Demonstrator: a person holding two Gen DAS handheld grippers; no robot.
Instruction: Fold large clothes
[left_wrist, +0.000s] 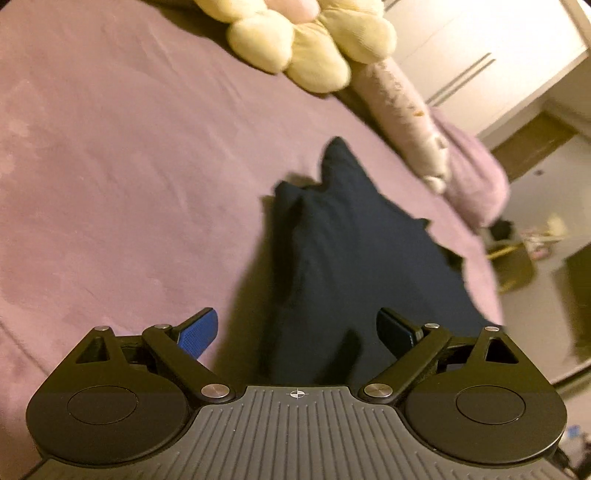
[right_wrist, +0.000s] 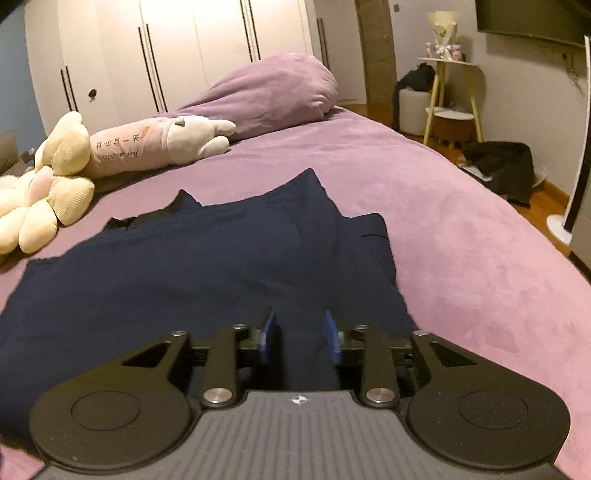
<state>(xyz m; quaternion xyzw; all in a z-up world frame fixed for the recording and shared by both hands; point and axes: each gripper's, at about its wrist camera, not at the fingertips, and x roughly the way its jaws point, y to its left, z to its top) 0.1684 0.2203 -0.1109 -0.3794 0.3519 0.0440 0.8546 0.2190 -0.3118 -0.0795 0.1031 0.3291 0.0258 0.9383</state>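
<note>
- Now, left wrist view: your left gripper (left_wrist: 295, 332) hangs spread wide, grasping nothing, above the near end of the navy garment (left_wrist: 354, 251) lying on the purple bed (left_wrist: 110, 166). The picture is blurred; close now and you may pinch only one layer, or catch the sheet beside the garment
- Right wrist view: your right gripper (right_wrist: 300, 338) is partly parted with garment cloth between the fingers, though I cannot tell whether it bites. Lift and that cloth may slip, and the garment's rumpled far corners would drag toward the plush toys (right_wrist: 48, 192)
</note>
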